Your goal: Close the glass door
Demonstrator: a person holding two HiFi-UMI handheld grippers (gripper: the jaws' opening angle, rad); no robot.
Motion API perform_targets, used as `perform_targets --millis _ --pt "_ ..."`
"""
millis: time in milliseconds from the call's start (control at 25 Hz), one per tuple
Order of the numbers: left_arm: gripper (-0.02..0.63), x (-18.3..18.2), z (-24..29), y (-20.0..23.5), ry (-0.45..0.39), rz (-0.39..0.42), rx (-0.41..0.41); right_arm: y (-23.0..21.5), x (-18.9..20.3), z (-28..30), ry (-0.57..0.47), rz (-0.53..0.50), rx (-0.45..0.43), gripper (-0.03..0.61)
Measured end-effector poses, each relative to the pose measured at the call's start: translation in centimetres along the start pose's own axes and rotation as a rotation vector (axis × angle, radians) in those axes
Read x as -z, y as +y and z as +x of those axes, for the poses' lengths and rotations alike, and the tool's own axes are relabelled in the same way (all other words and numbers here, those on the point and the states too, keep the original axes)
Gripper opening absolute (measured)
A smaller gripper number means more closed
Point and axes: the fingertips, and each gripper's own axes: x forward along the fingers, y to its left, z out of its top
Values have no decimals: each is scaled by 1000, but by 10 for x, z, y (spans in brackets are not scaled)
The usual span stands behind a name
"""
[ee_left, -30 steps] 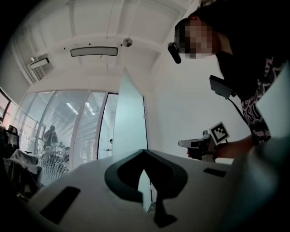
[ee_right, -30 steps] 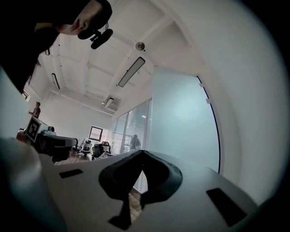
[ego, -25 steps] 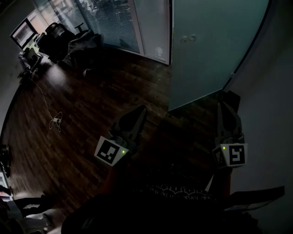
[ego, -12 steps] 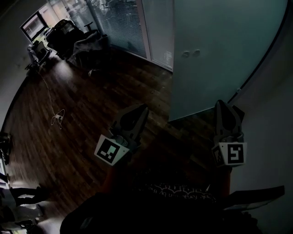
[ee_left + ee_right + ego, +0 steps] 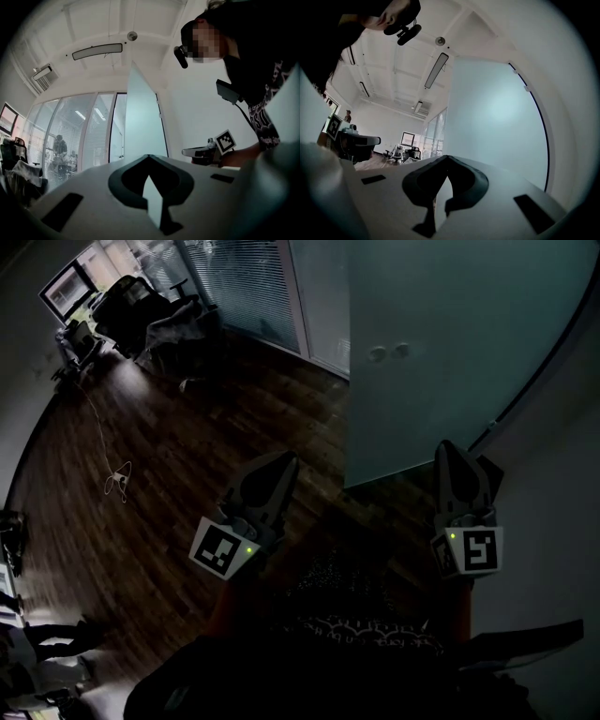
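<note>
Two grippers, both w/ jaws pressed together and nothing between them: left gripper point(image 5: 284, 463) and right gripper point(image 5: 450, 450).

The tall frosted glass door point(image 5: 441, 343) stands open straight ahead, upright, its broad face turned toward the person. Its free vertical edge falls between the two grippers in the head view. The right gripper is the nearer one, w/ its tip just at the door's bottom edge; can't tell if it touches. The left gripper sits off the panel's free edge, over bare dark wooden floor point(image 5: 187, 456).

A pair of small round fittings point(image 5: 389, 352) sits higher on the panel, well above both tips. The white wall point(image 5: 553, 493) runs close along the right side, so there's little room there.

Judgement: the door isn't closed yet, and a flat push from the right gripper on the panel looks the likely next move.

Nothing seems to block the swing. The white cable point(image 5: 115, 482), office chairs point(image 5: 141, 315), monitor point(image 5: 64, 292) and glass partition with blinds point(image 5: 244, 282) all lie well apart, far left.
</note>
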Motion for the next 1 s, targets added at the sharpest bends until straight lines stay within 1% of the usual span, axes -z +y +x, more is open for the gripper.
perform_targets --millis 320,560,720,1000 --pt "2 16 34 21 7 -23 37 -11 12 33 21 -2 4 3" --pt "2 18 60 57 -2 -16 55 -24 23 65 38 1 36 3" --pt "2 21 70 84 -4 -17 54 -24 30 89 46 -2 51 3" --pt "2 35 86 120 -17 -27 59 -21 45 127 68 -2 40 3"
